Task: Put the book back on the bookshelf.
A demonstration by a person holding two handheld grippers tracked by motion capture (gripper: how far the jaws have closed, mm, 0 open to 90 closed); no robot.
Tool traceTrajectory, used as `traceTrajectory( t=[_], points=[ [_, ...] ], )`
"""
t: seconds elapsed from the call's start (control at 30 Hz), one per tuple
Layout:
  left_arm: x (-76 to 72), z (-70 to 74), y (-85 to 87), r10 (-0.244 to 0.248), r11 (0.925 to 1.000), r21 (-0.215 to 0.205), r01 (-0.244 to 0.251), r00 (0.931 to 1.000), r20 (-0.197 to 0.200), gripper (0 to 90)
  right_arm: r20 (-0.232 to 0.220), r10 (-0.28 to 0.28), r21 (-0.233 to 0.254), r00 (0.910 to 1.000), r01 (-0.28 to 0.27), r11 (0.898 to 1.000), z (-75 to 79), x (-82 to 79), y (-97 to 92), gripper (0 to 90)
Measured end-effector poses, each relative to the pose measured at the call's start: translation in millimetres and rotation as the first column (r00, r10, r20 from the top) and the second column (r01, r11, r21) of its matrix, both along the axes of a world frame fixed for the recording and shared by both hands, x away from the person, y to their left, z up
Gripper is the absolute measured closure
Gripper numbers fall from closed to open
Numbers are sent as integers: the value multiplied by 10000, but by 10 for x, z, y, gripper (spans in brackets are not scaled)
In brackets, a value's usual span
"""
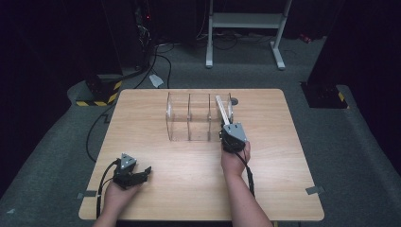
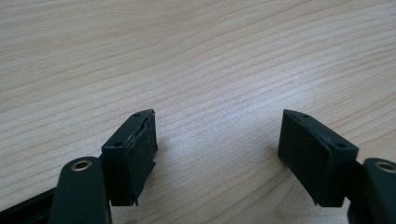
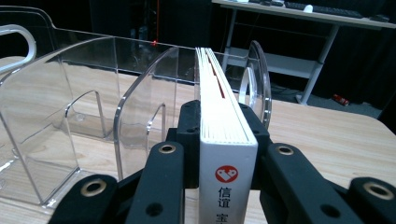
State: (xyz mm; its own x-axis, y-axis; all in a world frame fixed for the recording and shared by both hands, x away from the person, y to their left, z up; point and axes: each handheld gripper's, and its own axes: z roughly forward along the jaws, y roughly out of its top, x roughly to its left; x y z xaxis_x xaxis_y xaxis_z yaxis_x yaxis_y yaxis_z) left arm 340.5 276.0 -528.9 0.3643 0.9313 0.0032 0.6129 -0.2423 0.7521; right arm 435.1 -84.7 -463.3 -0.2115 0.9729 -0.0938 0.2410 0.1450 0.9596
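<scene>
A clear acrylic file rack (image 1: 189, 116) with three slots stands at the middle back of the wooden table (image 1: 265, 184). My right gripper (image 1: 232, 136) is shut on a thin white book (image 3: 223, 140) with a red logo on its spine, held upright on edge. The book (image 1: 222, 109) reaches into the rack's rightmost slot (image 3: 243, 79), between two curved dividers. My left gripper (image 2: 217, 140) rests low over bare wood near the front left of the table (image 1: 132, 172), open with nothing between its black pads (image 2: 135, 149).
Behind the table stand a white metal frame (image 1: 246, 21) and loose cables (image 1: 161, 61) on the grey floor. Black-and-yellow striped blocks (image 1: 99, 92) sit off the table's back left corner. Tape marks (image 1: 314, 190) stick to the front edges.
</scene>
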Motion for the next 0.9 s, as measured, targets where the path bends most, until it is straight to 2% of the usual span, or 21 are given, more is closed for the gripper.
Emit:
traceTrajectory(
  t=[0.2,0.4,0.6,0.9],
  points=[
    [-5,0,-2,-8,10000,-5,8,10000,-3,285,-136,-237,285,9996,241,9993,-40,-47,-31,745],
    [-10,3,1,-64,10000,56,64,10000,-16,286,-164,-199,202,9997,202,9996,-94,-96,-12,743],
    [-10,4,1,-64,10000,55,64,10000,-21,287,-358,-232,341,9991,245,9991,-124,-128,-18,738],
    [-12,4,0,-71,10000,63,71,10000,-17,286,-557,137,537,9984,-107,9985,-72,-170,-74,662]
  ],
)
